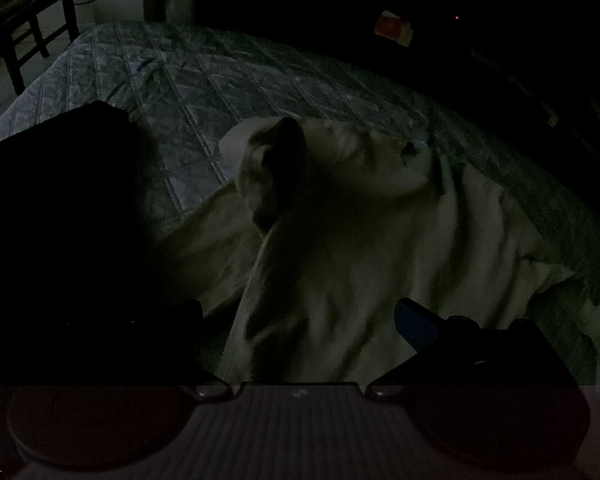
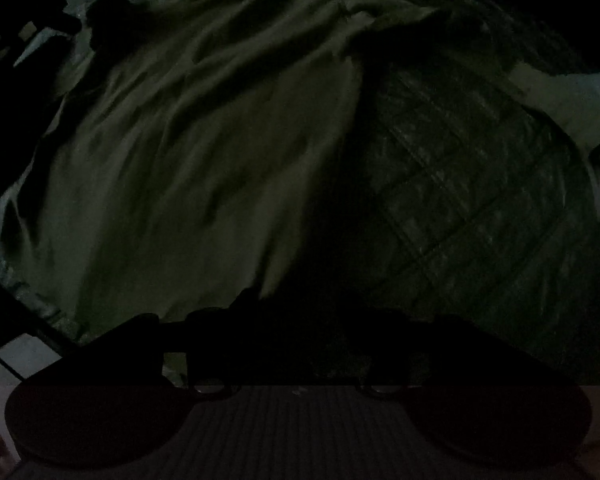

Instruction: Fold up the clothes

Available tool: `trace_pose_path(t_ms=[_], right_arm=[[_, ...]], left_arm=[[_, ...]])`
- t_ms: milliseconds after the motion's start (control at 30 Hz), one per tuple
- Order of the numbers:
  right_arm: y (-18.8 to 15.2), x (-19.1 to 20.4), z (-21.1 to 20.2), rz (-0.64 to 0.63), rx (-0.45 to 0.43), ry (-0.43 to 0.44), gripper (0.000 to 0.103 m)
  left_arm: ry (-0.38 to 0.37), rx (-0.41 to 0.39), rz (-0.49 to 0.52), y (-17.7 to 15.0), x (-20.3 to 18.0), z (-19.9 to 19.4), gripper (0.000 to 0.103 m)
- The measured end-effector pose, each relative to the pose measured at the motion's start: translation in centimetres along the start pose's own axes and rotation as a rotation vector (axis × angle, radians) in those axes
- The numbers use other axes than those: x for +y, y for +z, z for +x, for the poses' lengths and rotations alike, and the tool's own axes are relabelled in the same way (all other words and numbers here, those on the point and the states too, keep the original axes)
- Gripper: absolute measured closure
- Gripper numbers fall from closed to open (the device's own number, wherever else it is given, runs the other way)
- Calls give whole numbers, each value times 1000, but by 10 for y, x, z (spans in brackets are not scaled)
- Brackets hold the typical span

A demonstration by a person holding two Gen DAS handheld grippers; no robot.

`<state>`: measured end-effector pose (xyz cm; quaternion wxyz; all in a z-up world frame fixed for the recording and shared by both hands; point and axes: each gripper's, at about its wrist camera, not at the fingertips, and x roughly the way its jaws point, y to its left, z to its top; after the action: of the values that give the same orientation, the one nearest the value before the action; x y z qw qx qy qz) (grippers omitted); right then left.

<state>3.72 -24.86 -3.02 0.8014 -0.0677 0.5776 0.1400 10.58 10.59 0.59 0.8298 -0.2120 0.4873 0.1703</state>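
Dim light covers a quilted bedspread on which a pale, rumpled garment lies spread toward the near edge, its collar end bunched toward the middle of the bed; the left gripper hovers over it with its fingers apart and nothing visibly pinched, while the right gripper is so shadowed that I cannot tell whether its fingers are parted or hold cloth. To fold well, I judge each gripper should pinch a single layer at a hem corner, pull it taut and lay it over evenly. No brand, label or writing can be read
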Motion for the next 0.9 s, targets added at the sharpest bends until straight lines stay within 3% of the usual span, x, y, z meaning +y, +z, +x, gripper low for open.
trace_pose_path(t_ms=[100, 133, 200, 267, 333, 367, 433, 533, 600, 667, 767, 900], right_arm=[[-6, 23, 1, -155, -7, -57, 68], [-8, 31, 1, -207, -10, -76, 100], [-12, 45, -1, -297, -20, -106, 102], [-12, 42, -20, -269, -85, 11, 103], [-12, 35, -39, -212, -159, 134, 98], [-12, 29, -43, -183, -190, 138, 73], [-10, 20, -46, -140, -219, 108, 42], [-10, 21, -21, -226, -82, -104, 52], [-14, 27, -8, -287, -3, -121, 53], [-15, 32, -2, -286, 24, -77, 54], [-9, 31, -4, -197, -49, -25, 54], [1, 22, -21, -23, -214, 104, 50]], left_arm=[[8, 11, 6, -2, -1, 3, 1], [8, 12, 3, -1, -1, 3, 1], [7, 8, 0, 0, 0, 2, 1], [1, 3, 1, 0, -1, 0, 1], [0, 4, 7, -1, -2, 0, 1], [0, 5, 9, -1, -2, 1, 1], [1, 6, 9, -1, -2, 1, 1], [2, 6, 2, 0, -1, 1, 1], [0, 4, 2, 0, -1, 0, 1], [-2, 5, 7, -1, -3, 1, 1], [-2, 7, 12, -1, -3, 1, 1], [-2, 7, 9, -1, -3, 1, 1]])
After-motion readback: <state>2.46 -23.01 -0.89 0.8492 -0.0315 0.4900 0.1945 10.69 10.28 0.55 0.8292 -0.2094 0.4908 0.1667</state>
